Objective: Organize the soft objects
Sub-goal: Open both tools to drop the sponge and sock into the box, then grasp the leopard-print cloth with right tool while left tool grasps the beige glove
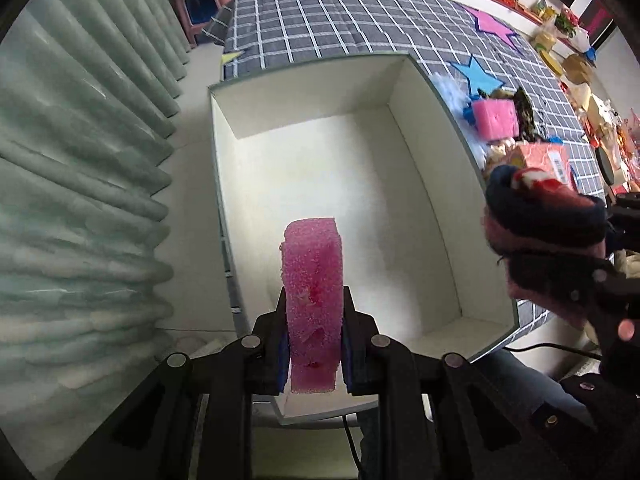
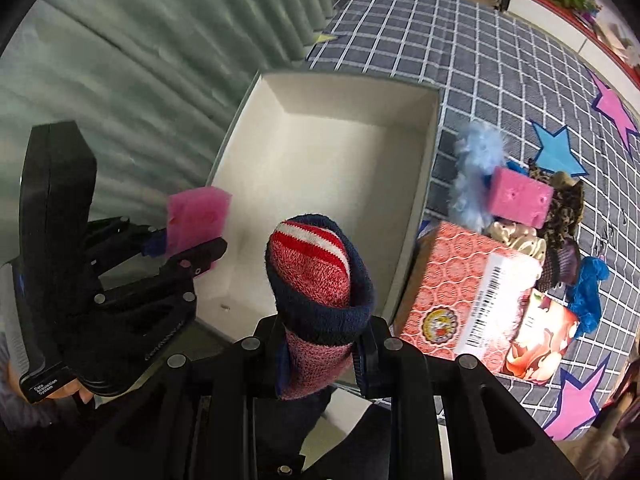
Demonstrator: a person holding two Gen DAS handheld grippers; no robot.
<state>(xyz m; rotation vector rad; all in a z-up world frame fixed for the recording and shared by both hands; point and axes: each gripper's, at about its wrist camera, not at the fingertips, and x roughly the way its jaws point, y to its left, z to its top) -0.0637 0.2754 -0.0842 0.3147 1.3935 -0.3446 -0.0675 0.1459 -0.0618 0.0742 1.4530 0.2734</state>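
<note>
Over the empty white box: left hand-held gripper clamps pink sponge; right hand-held gripper pinches rolled sock. Lower each well inside the walls, release apart.

Green curtain, checked tablecloth

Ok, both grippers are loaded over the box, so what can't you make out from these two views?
- Left wrist: near floor of the white box, hidden behind the pink sponge and fingers.
- Right wrist: lower end of the rolled sock, buried between the fingers.
- Right wrist: pile under the second pink sponge, overlapped; tissue pack print too small.
</note>
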